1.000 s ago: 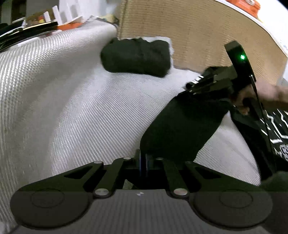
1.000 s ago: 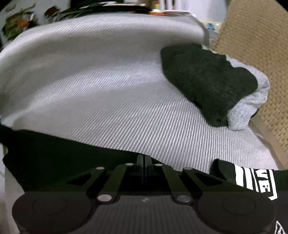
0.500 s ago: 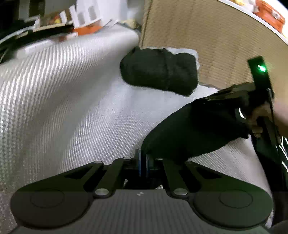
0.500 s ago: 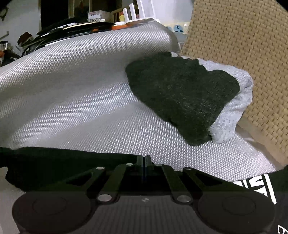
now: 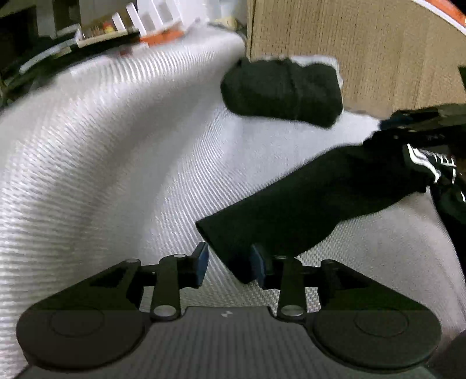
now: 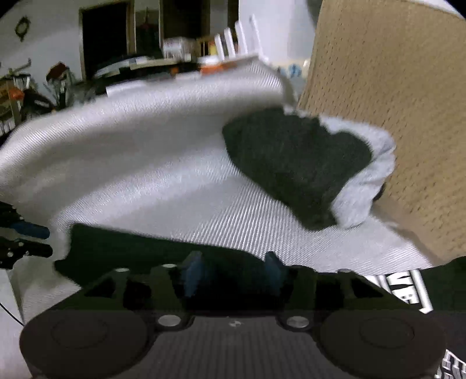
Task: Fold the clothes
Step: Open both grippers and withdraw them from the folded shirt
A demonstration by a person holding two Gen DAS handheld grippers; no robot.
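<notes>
A black garment (image 5: pixel 335 186) with white print (image 5: pixel 428 163) lies across the white woven cover (image 5: pixel 116 163). My left gripper (image 5: pixel 229 263) is open, and the garment's black end lies loose between its blue pads (image 5: pixel 201 262). My right gripper (image 6: pixel 232 269) is also open, low over the same black cloth (image 6: pixel 131 247). The white lettering (image 6: pixel 402 285) shows to its right. In the left wrist view the right gripper (image 5: pixel 431 122) sits at the garment's far end. In the right wrist view the left gripper (image 6: pixel 23 242) is at the left edge.
A folded dark garment (image 6: pixel 297 163) rests on a folded grey one (image 6: pixel 367 180) at the back, against a tan woven panel (image 6: pixel 393 87). Behind the covered surface are cluttered shelves and a white rack (image 5: pixel 151 17).
Both grippers were shut on the black garment and have opened. The cloth now lies on the cover. Both cameras have moved towards the folded pile.
</notes>
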